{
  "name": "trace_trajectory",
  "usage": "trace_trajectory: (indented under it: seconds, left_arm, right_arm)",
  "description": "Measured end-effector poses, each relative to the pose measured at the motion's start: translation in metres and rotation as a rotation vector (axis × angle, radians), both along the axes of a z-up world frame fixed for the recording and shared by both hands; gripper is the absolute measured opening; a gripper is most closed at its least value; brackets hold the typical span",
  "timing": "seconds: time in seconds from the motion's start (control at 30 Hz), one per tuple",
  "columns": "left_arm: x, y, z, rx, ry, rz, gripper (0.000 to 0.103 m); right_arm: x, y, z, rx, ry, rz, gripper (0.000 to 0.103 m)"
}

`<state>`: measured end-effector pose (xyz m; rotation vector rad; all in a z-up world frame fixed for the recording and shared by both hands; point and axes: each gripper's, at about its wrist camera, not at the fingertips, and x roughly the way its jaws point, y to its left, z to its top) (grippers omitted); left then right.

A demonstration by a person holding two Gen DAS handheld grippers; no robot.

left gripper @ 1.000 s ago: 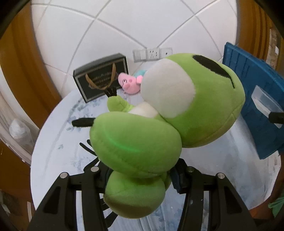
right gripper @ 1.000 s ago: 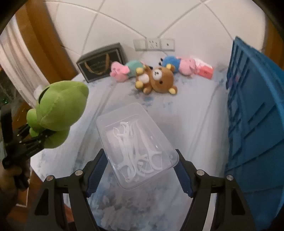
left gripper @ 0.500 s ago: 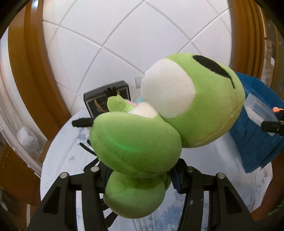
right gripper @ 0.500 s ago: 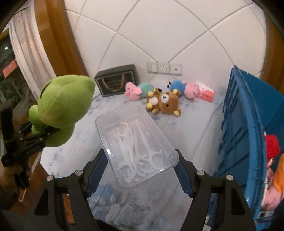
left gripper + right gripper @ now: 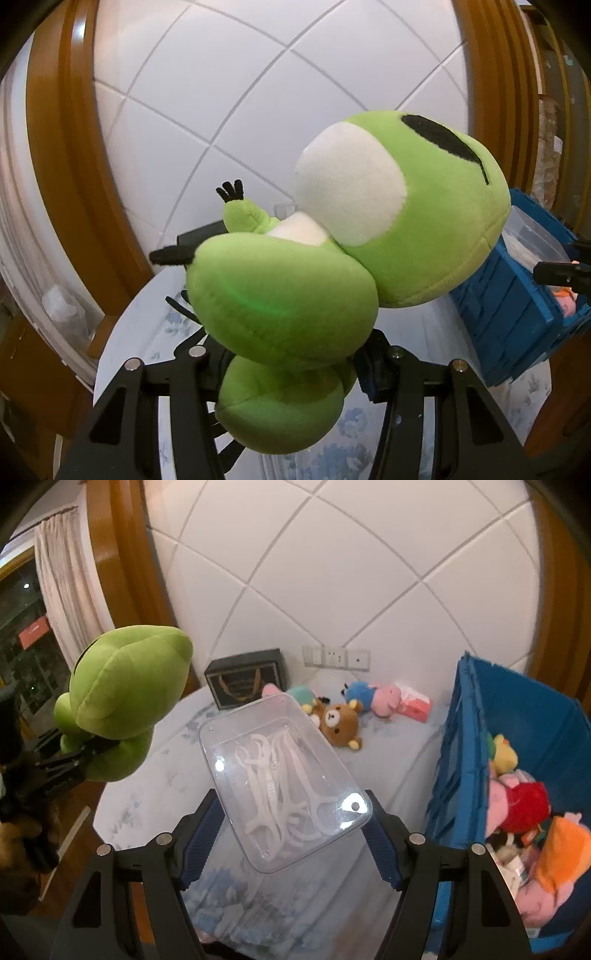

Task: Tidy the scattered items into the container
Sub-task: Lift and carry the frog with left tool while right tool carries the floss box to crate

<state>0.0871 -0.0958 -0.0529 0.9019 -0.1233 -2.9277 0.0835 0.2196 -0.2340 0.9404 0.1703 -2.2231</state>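
My left gripper [image 5: 288,365] is shut on a green frog plush [image 5: 332,266], pinched at its lower body and held high over the round table [image 5: 147,321]. From the right wrist view the frog plush [image 5: 122,694] hangs at the left with the left gripper [image 5: 85,757] under it. My right gripper [image 5: 291,834] is shut on a clear plastic box of white floss picks [image 5: 280,779], lifted above the table. The blue crate [image 5: 517,760] stands at the right, holding several plush toys. The clear box [image 5: 532,240] shows over the blue crate [image 5: 517,306] in the left wrist view.
On the table [image 5: 166,782] by the wall lie a brown bear plush [image 5: 338,723], a pink and teal plush [image 5: 295,696], a blue and pink pig plush [image 5: 373,698], a pink packet [image 5: 415,705] and a black gift box [image 5: 245,679]. Wooden door frames flank the tiled wall.
Both grippers have risen with their loads; the table has sunk lower in both views, and the inside of the blue crate with its toys has come into sight at the right.
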Motion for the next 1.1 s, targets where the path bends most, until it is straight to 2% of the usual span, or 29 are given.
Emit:
trace_trajectory:
  seconds: [0.23,0.57,0.83,0.97,1.1]
  left_arm:
    - [-0.003,0.028,0.018,0.003,0.036,-0.027,0.050]
    - [-0.024,0.082,0.036,-0.024,0.061,-0.091,0.050]
    - [-0.050,0.136,0.047,-0.041,0.083,-0.177,0.050]
    - [-0.064,0.173,0.053,-0.042,0.074,-0.229,0.050]
    - [-0.070,0.192,0.056,-0.053,0.066,-0.281,0.050]
  right_arm:
    - [-0.005,0.023,0.020,-0.027,0.033,-0.004,0.073]
    - [-0.022,0.076,0.033,-0.048,0.056,-0.061,0.073]
    - [-0.039,0.128,0.039,-0.063,0.067,-0.149,0.073]
    - [-0.047,0.155,0.040,-0.064,0.072,-0.203,0.073]
    - [-0.053,0.177,0.037,-0.076,0.073,-0.245,0.073]
